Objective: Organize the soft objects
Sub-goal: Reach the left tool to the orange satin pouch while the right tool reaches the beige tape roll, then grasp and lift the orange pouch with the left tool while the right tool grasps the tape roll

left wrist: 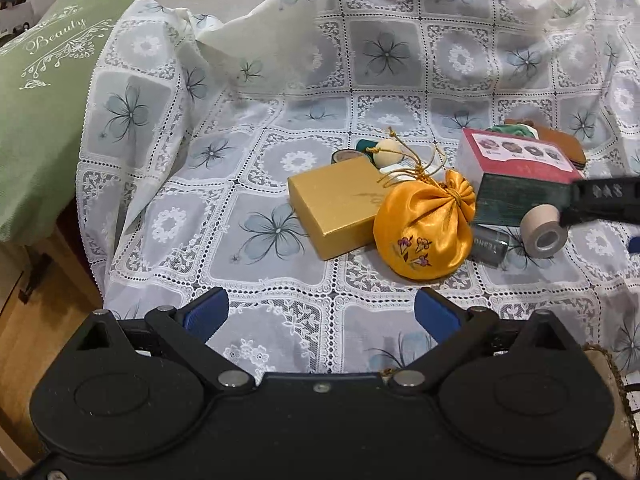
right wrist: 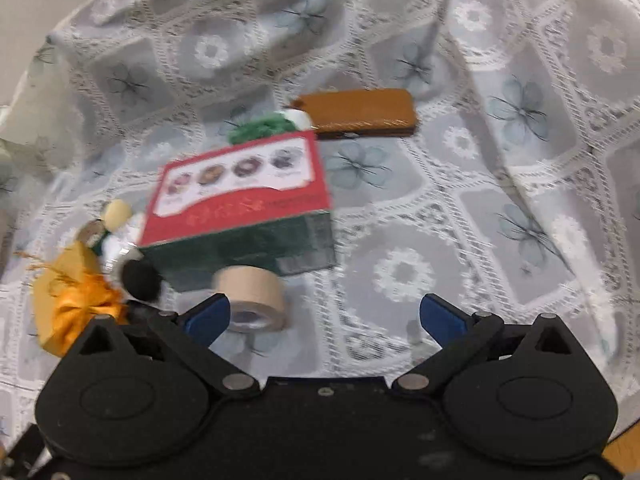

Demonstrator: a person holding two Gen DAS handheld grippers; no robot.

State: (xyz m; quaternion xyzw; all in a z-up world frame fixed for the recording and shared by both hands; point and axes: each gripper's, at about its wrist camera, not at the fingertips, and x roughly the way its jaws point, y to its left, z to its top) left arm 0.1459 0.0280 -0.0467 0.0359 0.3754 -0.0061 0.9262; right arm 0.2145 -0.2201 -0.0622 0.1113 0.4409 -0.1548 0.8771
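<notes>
You had sorted nothing yet: the pouch (left wrist: 426,232), tape (right wrist: 251,295) and boxes (left wrist: 336,204) lay clustered, while both your grippers, left (left wrist: 320,316) and right (right wrist: 325,318), gaped empty.

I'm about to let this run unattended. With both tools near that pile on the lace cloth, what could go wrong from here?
1. The right tool is open with the tape roll at its left finger; a nudge might send the roll off across the cloth.
2. The pouch leans on the gold box, its cords trailing, so a grab may snag them.
3. The left tool could catch the loose, wrinkled cloth.
</notes>
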